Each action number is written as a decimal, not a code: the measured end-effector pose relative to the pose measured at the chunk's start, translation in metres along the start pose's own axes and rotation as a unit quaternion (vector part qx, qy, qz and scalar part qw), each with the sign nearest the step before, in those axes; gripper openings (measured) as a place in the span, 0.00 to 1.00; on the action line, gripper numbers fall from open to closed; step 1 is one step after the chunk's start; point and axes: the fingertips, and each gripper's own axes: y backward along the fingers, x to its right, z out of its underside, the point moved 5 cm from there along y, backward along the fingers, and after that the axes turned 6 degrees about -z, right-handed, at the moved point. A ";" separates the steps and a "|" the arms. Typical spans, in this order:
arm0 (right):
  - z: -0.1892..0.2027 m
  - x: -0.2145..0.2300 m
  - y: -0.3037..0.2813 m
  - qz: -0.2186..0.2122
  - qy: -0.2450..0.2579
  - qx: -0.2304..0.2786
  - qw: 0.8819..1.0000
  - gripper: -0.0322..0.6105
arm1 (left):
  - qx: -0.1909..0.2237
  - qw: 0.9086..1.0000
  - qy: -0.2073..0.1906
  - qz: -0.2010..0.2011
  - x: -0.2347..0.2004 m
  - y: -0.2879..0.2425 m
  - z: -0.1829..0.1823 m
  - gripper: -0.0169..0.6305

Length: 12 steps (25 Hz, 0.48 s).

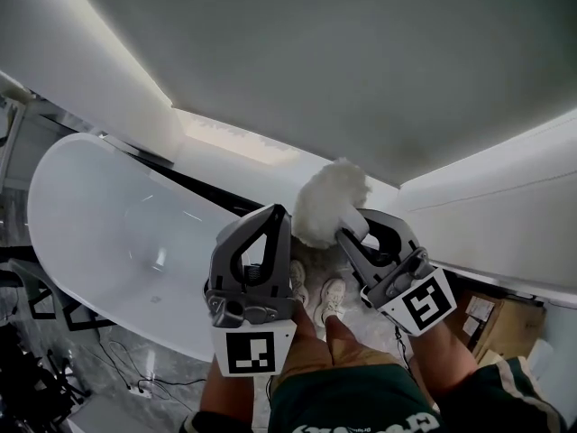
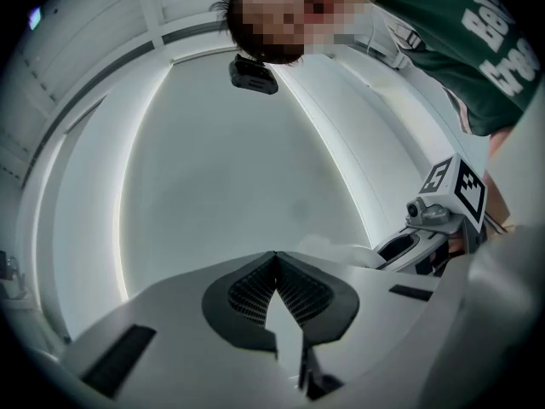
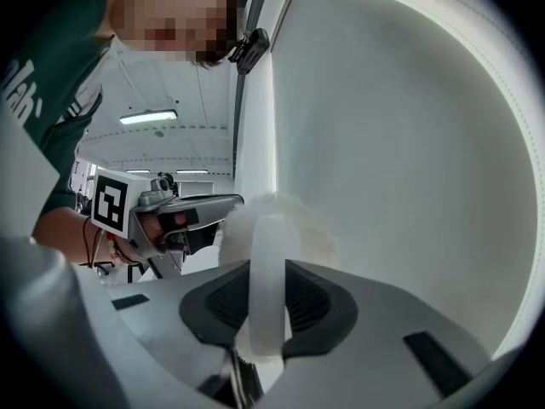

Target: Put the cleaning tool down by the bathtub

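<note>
A cleaning tool with a fluffy white head and a white plastic handle is held up in the air. My right gripper is shut on that handle, and the fluffy head sticks out beyond the jaws. The white oval bathtub lies to the left, well apart from the tool. My left gripper is raised beside the right one, its jaws closed together with nothing between them. Each gripper shows in the other's view: the right gripper and the left gripper.
A person's shoes stand on the marbled floor between the grippers. A cardboard box sits at the right. Cables trail on the floor below the tub. A large pale panel fills the upper part of the head view.
</note>
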 end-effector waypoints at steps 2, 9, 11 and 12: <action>0.012 0.002 -0.009 0.001 -0.004 -0.014 1.000 0.19 | -0.007 1.000 0.007 -0.002 -0.003 -0.001 0.014 0.04; 0.051 0.014 -0.062 0.002 -0.017 -0.056 0.998 0.19 | -0.032 0.999 0.039 -0.008 -0.028 -0.007 0.070 0.04; 0.061 0.018 -0.071 0.000 -0.012 -0.062 0.998 0.19 | -0.036 0.998 0.047 -0.009 -0.031 -0.007 0.081 0.04; 0.066 0.020 -0.075 -0.001 -0.011 -0.066 0.998 0.19 | -0.038 0.998 0.052 -0.011 -0.033 -0.008 0.086 0.04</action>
